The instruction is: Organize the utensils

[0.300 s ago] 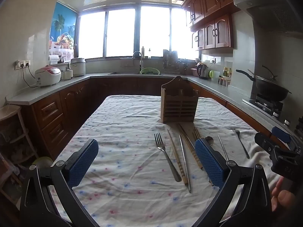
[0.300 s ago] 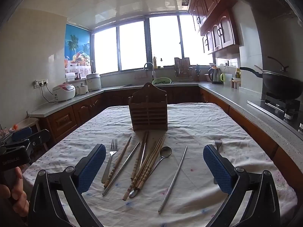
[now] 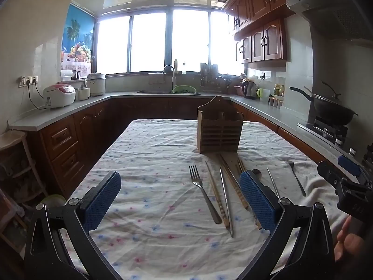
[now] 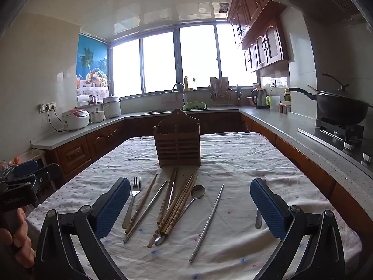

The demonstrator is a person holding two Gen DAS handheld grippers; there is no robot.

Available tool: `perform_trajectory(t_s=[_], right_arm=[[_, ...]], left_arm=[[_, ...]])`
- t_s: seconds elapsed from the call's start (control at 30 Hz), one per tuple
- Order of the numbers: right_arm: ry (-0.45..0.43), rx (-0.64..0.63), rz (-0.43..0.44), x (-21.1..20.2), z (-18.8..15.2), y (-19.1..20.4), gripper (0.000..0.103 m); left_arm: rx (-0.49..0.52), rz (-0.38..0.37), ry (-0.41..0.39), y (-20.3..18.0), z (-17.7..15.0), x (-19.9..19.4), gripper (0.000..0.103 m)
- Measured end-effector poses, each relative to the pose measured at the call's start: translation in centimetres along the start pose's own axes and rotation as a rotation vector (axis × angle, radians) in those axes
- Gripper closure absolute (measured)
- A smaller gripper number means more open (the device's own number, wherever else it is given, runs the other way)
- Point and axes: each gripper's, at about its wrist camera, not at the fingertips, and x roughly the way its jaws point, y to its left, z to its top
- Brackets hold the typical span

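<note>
Left gripper (image 3: 179,200) and right gripper (image 4: 190,206): jaws wide, holding nothing. Fork (image 4: 132,198), chopsticks (image 4: 174,207) and spoon (image 4: 191,200) lay loose before the upright wooden holder (image 4: 178,145).

You are holding your left black two-finger gripper with blue ribbed pads (image 3: 180,200) tilted slightly downward, jaws spread wide with nothing between them. You are holding your right gripper (image 4: 190,207), likewise wide open and empty, beside it, each hand (image 4: 14,245) gripping its handle.
</note>
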Motion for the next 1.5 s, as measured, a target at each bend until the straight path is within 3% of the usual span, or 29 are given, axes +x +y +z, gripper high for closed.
perform_trajectory(t_s=[1.5], right_arm=[[-0.022, 0.009, -0.001, -0.2, 0.33, -0.18, 0.0]], left_arm=[[-0.018, 0.016, 0.007, 0.95, -0.4, 0.61, 0.0]])
